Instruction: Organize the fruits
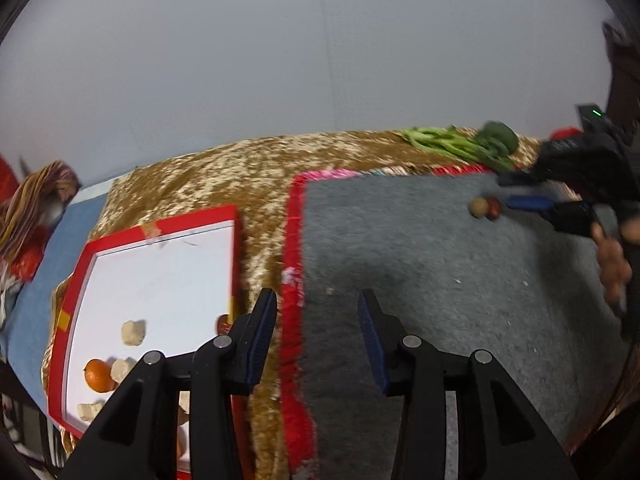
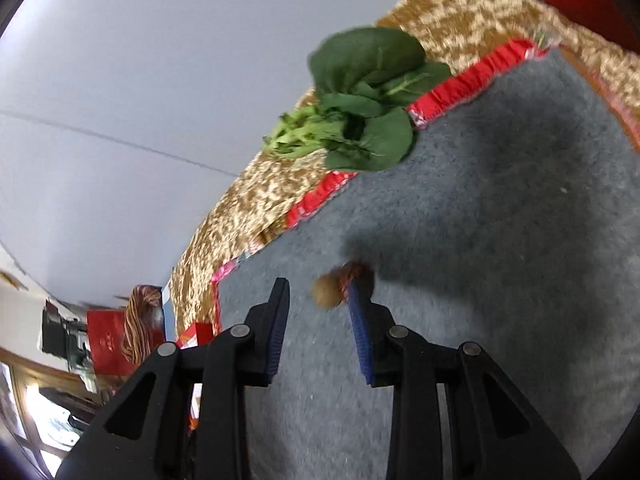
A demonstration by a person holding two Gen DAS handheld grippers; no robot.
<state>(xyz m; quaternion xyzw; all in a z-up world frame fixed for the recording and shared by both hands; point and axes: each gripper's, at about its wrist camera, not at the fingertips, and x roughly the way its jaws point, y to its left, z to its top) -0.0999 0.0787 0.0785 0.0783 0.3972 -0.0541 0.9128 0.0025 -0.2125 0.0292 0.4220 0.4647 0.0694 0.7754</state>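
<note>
Fruits on grey mat: tan fruit point(image 2: 326, 295) touching dark red fruit point(image 2: 358, 276), just ahead of right gripper point(image 2: 318, 300), off its right fingertip. Jaws apart, empty. Left gripper point(image 1: 318, 306) apart too, well away beside red tray point(image 1: 160, 232). Right hand nearer.

Mat point(image 1: 420, 248) lay on cloth point(image 1: 224, 172), tray point(image 1: 160, 264) just beside it at 9 o'clock w/ several fruits inside. Two small fruits point(image 1: 485, 208) sat touching at mat's 1 o'clock; greens point(image 1: 464, 144) behind them at mat's far edge, approx 12.
</note>
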